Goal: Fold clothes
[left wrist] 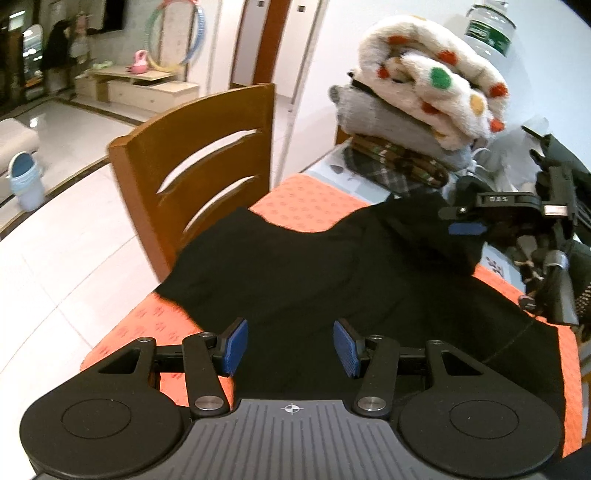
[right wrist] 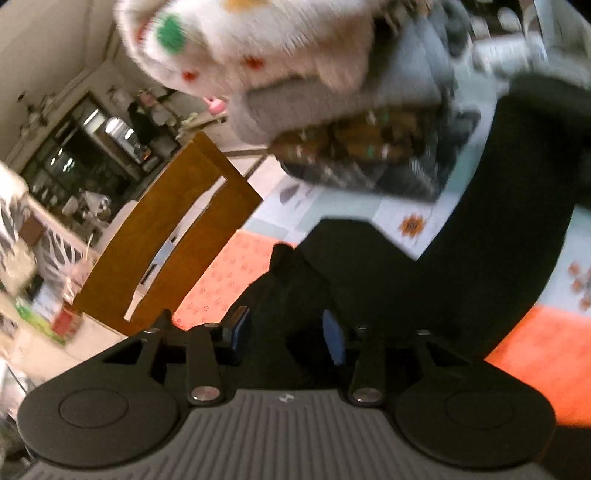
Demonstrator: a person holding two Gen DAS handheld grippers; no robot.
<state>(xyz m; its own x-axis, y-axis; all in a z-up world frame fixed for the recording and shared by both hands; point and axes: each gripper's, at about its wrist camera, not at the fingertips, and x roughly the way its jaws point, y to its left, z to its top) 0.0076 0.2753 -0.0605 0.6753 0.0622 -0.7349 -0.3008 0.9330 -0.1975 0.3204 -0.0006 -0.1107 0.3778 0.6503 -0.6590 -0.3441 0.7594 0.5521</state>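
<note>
A black garment point(left wrist: 314, 266) lies spread on an orange mat point(left wrist: 310, 203) on the table. My left gripper point(left wrist: 291, 347) hovers low over its near part, jaws open, and the blue pads point(left wrist: 236, 345) hold nothing. In the right wrist view, which is blurred, the black garment point(right wrist: 369, 280) runs under my right gripper point(right wrist: 287, 332). Its jaws stand open with dark cloth showing in the gap but not pinched. One blue pad point(left wrist: 467, 228) of the right gripper shows over the garment's far right fold in the left wrist view.
A pile of folded clothes point(left wrist: 424, 96) stands at the table's far end, with a white dotted fleece on top and grey and plaid pieces below. A water bottle point(left wrist: 487, 29) is behind it. A wooden chair point(left wrist: 192, 147) stands at the table's left side.
</note>
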